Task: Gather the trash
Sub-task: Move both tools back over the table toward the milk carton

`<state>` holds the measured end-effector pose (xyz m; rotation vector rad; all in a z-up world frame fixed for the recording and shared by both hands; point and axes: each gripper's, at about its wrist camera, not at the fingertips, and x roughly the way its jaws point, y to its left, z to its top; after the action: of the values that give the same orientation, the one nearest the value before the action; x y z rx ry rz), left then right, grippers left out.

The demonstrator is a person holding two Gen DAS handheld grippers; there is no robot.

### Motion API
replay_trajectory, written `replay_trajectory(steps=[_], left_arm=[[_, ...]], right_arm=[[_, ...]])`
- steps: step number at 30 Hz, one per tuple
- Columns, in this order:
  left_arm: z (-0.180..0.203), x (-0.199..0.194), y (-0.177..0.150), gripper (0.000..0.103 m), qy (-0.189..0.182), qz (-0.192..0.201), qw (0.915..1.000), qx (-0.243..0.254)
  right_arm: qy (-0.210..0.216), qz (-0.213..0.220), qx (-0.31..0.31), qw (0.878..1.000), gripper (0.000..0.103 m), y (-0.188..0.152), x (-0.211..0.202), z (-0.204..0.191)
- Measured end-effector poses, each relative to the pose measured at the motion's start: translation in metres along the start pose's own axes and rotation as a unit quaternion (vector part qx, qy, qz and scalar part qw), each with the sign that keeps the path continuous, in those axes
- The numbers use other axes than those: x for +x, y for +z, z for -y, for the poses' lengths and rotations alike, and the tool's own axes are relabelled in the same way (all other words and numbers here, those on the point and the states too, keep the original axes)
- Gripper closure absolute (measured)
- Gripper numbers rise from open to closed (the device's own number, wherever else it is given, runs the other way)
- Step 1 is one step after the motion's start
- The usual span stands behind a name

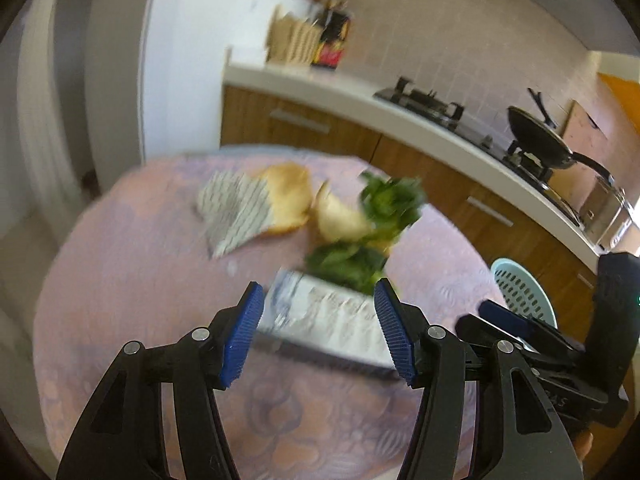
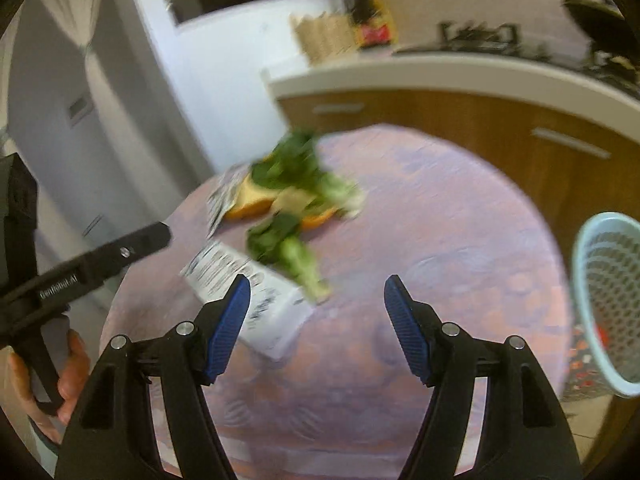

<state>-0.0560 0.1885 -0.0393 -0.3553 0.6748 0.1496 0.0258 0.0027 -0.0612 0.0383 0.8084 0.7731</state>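
1. We see our left gripper (image 1: 318, 330) and right gripper (image 2: 316, 326) both spread wide, grasping nothing.
2. The trash lies on the pink table (image 1: 132, 288): a printed white box (image 1: 324, 316), 2 orange peels (image 1: 290, 196), green leaves (image 1: 390, 200), striped paper (image 1: 230, 212).
3. A pale blue basket (image 2: 608, 300) stands beside the table.

Pink table (image 1: 132, 280) bears cartons (image 1: 324, 320), peels (image 1: 292, 196), greens (image 1: 348, 264).

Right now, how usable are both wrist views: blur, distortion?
Left wrist: motion blur smears the leafy greens and white box; fisheye bends the counter. Right wrist: heavier smear on greens and basket; gripper pads stay sharp.
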Motion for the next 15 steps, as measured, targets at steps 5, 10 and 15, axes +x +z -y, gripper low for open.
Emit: replay_trajectory(steps=[5,10,15], left_arm=[[-0.020,0.004,-0.012,0.047,0.000,-0.018,0.9996,-0.023],[-0.036,0.004,-0.017,0.047,-0.003,-0.023,0.9989,-0.040],[-0.052,0.003,-0.020,0.047,-0.006,-0.031,0.9975,-0.063]], right_arm=[[0.014,-0.031,-0.006,0.999,0.037,0.002,0.029,-0.015],[0.040,-0.050,-0.005,0.998,0.041,-0.003,0.037,-0.023],[0.114,-0.075,-0.011,0.991,0.041,-0.018,0.033,-0.042]])
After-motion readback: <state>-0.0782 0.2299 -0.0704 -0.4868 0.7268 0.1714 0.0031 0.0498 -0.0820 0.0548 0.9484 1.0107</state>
